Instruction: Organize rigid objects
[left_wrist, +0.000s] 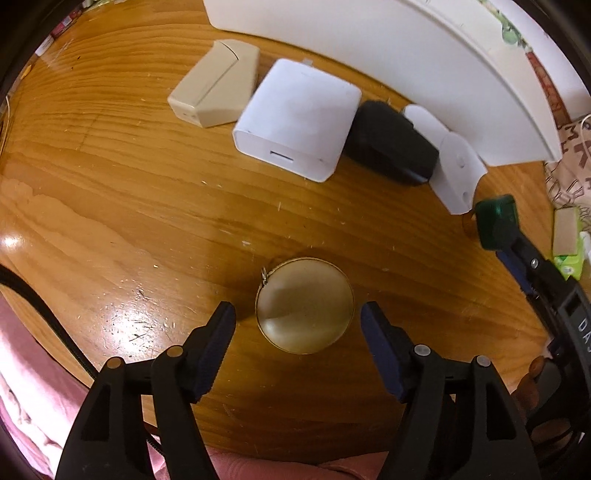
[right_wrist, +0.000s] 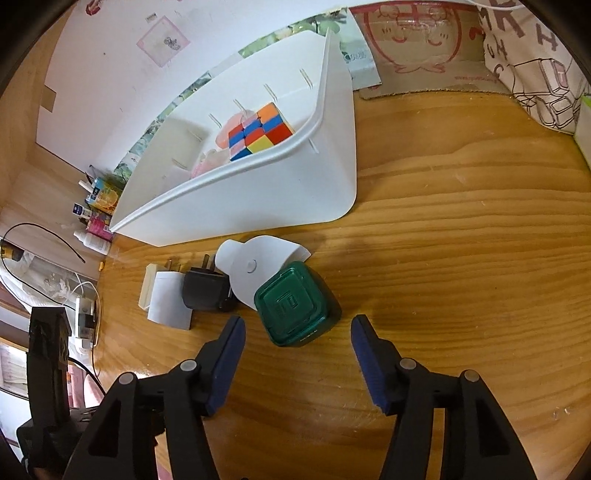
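Fingers of both grippers stand apart: left gripper straddles the round tin, right gripper the green box; center, then squeeze evenly.

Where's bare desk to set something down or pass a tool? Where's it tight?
Free: the wood right of the green cube and white bin, and the stretch between the round gold compact and the charger row. Crowded: along the bin front, where the beige adapter, white charger, black plug and white piece sit packed.
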